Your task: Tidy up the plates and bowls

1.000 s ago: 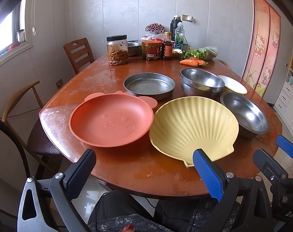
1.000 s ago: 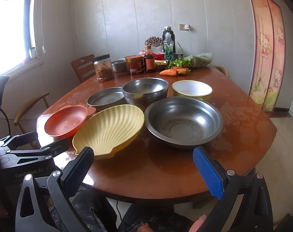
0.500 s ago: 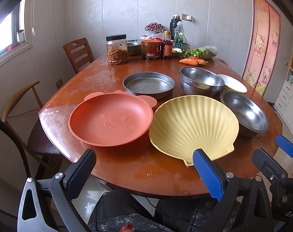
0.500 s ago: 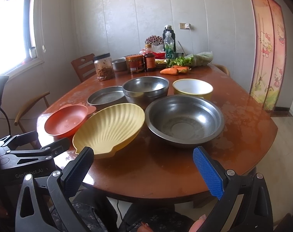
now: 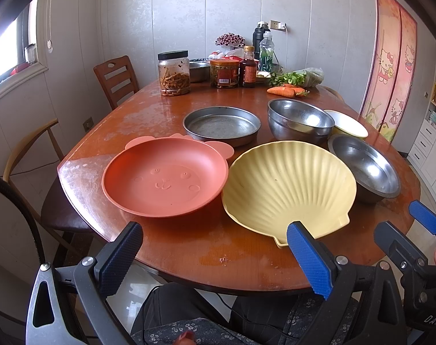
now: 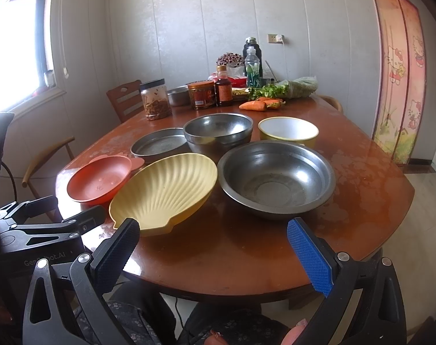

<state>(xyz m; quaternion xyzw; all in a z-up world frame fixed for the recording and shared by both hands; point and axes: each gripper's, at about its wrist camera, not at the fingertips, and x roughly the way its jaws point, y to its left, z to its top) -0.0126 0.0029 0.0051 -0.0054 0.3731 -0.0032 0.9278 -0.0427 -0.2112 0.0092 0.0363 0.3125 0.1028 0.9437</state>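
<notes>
At the near table edge, left gripper (image 5: 215, 254) spread wide, nothing between its pads; black pad on one side, blue on the other. Right gripper (image 6: 212, 251) likewise spread wide and empty, held just off the same edge, beside the left one.

Table (image 5: 189, 247): rounded, glossy red-brown wood, finish worn pale in patches. Room: grey panelled walls, window on the left, cartoon-cat curtain (image 6: 399, 66) on the right, wooden chair (image 5: 116, 79) at the far left side. Person's dark floral-print lap visible under both tools.

Shell plate (image 5: 289, 185), yellow and ribbed, lies just ahead of the left gripper, its hinge end beside the blue pad; in the right wrist view it sits ahead of the black pad (image 6: 114, 258). Pink plate (image 5: 165, 176) with embossed bear face lies left of it, rims close; touching or not, cannot tell. Wide steel bowl (image 6: 277, 178) right of the shell plate, straight ahead of the right gripper. Behind these: flat steel pan (image 5: 222, 125), deep steel bowl (image 5: 300, 120), yellow bowl (image 6: 288, 130) with white inside.

Far end: jars, bottles, carrots (image 5: 287, 90), greens, well apart from the dishes.
</notes>
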